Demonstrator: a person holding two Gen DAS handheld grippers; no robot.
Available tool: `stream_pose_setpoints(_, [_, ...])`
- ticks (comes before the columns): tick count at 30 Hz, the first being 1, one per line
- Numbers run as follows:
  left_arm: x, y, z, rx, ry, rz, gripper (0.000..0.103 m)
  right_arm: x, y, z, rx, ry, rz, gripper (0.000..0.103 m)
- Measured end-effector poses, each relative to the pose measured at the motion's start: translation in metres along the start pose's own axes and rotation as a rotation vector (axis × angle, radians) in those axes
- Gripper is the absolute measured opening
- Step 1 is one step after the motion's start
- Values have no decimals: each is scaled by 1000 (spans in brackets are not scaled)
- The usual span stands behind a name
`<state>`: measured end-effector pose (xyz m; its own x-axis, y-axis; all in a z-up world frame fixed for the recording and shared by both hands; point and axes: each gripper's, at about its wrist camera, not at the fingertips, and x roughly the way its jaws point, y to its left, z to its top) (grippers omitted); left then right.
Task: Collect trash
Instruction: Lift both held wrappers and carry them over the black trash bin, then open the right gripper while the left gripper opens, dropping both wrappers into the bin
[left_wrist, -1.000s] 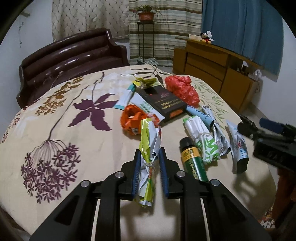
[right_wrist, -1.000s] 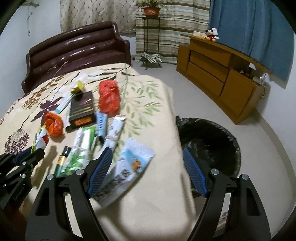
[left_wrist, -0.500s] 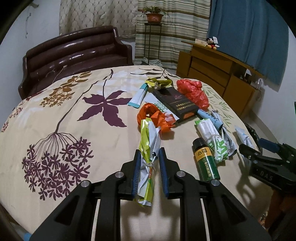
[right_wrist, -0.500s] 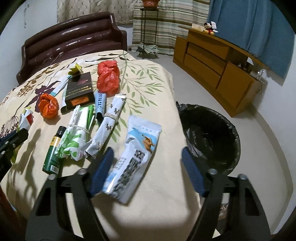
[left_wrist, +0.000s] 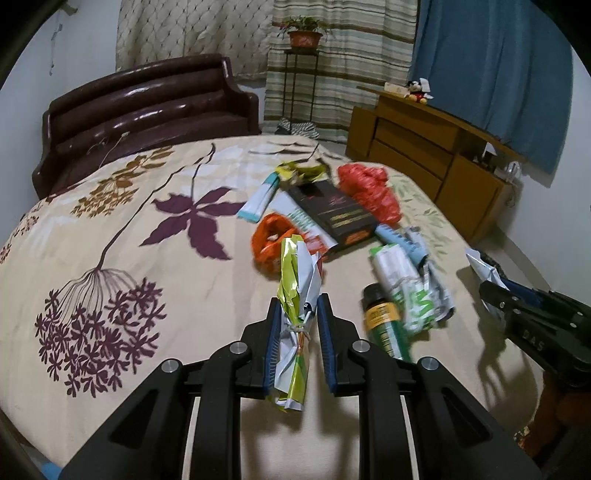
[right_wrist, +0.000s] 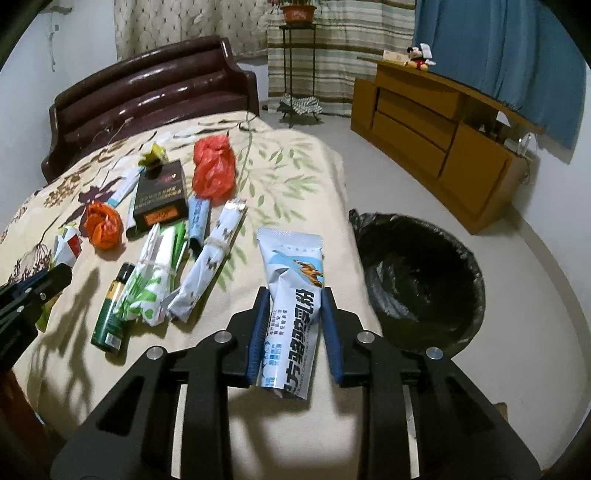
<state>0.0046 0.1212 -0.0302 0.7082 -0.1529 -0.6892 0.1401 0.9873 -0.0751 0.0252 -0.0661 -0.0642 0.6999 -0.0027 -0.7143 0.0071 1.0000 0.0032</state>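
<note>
the right gripper (right_wrist: 291, 325) has just been closing its fingers (right_wrist: 258, 328) and now has them drawn in against the sides of a white-and-blue sachet (right_wrist: 291, 295), which stands between the blue pads with its top leaning away over the edge of the bed (right_wrist: 306, 166). the left gripper (left_wrist: 297, 339) has its fingers (left_wrist: 274, 343) nearly together, clamped on a crumpled yellow-and-white wrapper (left_wrist: 295, 291) tied with a rubber band and lifted clear of the bedspread.

to do this step well, i would make sure the right pads bite firmly before lifting, since the sachet is slick and thin and could slide out; then lift straight and swing right to the black-lined bin (right_wrist: 421, 277), which stands on the floor just beside the bed. release only once over its mouth. the left bundle has farther to travel, so keep that grip tight.

counted: two grippers, each with one piece of trash. still lying on the bed: one green spray can (right_wrist: 110, 310), one green-and-white wrapper bundle (right_wrist: 155, 273), one white patterned packet (right_wrist: 210, 266), one small blue tube (right_wrist: 197, 218), one dark box (right_wrist: 160, 199), one red plastic bag (right_wrist: 214, 166), one orange bag (right_wrist: 101, 225), one yellow-green scrap (right_wrist: 153, 155), and one pale blue-ended strip (left_wrist: 258, 201). one bin
</note>
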Motion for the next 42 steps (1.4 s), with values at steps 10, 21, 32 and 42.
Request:
stream_pose_setpoints(10, [4, -59, 21, 67, -60, -58, 21, -6, -61, 20, 67, -80, -89, 27])
stream_pose_setpoints(21, [45, -147, 41, 152, -44, -124, 21, 14, -130, 18, 158, -79, -149, 27])
stream_pose_setpoints(32, [88, -205, 52, 220, -6, -124, 21, 36, -168, 24, 198, -83, -150, 27])
stream_pose_setpoints(42, [113, -233, 67, 247, 15, -106, 21, 59, -188, 29, 223, -72, -138, 28])
